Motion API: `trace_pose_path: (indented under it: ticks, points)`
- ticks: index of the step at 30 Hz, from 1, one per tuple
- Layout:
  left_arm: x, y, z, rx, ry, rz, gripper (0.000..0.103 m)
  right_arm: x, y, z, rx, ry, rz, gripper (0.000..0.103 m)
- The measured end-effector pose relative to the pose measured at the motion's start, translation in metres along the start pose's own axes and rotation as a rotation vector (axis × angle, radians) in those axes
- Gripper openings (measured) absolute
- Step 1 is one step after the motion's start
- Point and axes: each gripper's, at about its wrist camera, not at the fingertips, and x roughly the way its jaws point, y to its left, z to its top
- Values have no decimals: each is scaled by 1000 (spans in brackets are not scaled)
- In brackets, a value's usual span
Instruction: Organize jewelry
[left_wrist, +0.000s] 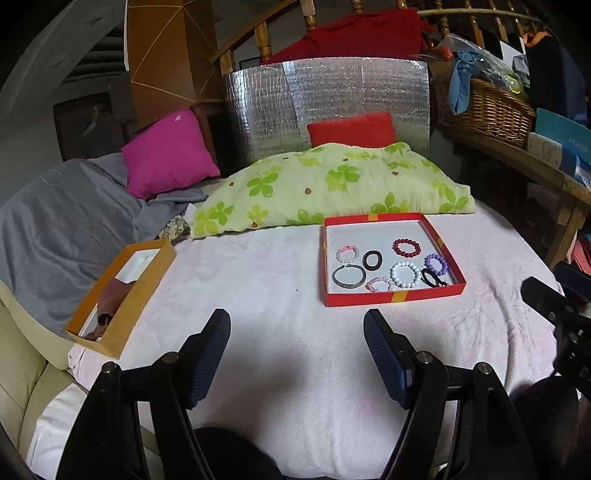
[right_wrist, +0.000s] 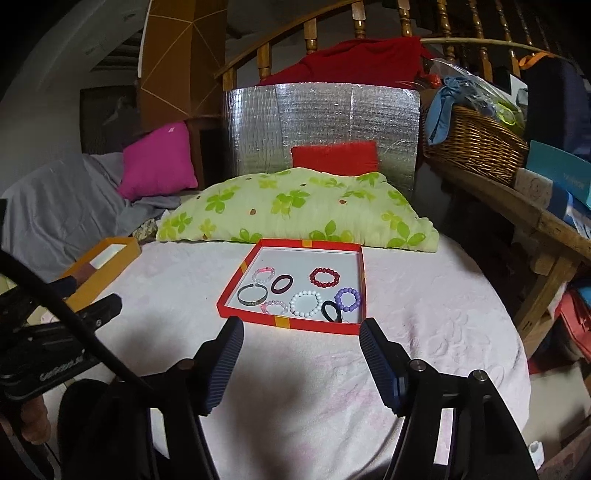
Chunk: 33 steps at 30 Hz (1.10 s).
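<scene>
Your left hand-held gripper (left_wrist: 297, 354) is released: both dark ribbed fingers (left_wrist: 208, 354) stand wide apart at the bottom of the left wrist view, with nothing between them, above the pale pink cover (left_wrist: 295, 369) of the round desk. Your right hand-held gripper (right_wrist: 301, 356) is likewise released and empty; its fingers (right_wrist: 380, 365) frame the near edge of the red tray (right_wrist: 236, 288) at the centre of the right wrist view.

The red tray sits right of centre in the left wrist view, flat on the pink cover, just in front of the green floral pillow (left_wrist: 332, 184). Inside it, on the white floor, lie eight pieces:
- dark red bead bracelet (left_wrist: 407, 246), upper right of the tray
- purple bead bracelet (left_wrist: 436, 263), right side
- white bead bracelet (left_wrist: 405, 274), lower centre
- black hair tie (left_wrist: 433, 278), lower right, touching the purple bead bracelet
- dark brown ring (left_wrist: 372, 259), centre
- grey open bangle (left_wrist: 349, 276), lower left
- pink-and-white bead bracelet (left_wrist: 346, 253), upper left
- small pink bead bracelet (left_wrist: 380, 284), near the front wall

An orange box (left_wrist: 122, 299) lies at the left edge of the desk in the left wrist view, well apart from the red tray. It holds a brownish item that cannot be identified.
</scene>
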Motion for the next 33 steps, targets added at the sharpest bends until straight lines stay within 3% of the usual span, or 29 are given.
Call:
trace_pose_path:
  ticks: [9,33]
  points:
    - [-8,9,3,-32,-28,17,75,12,1,-3,40,45,-11,69]
    - [-10,8,1,-29,-37,35,75,12,3,-2,49,41,-5,69]
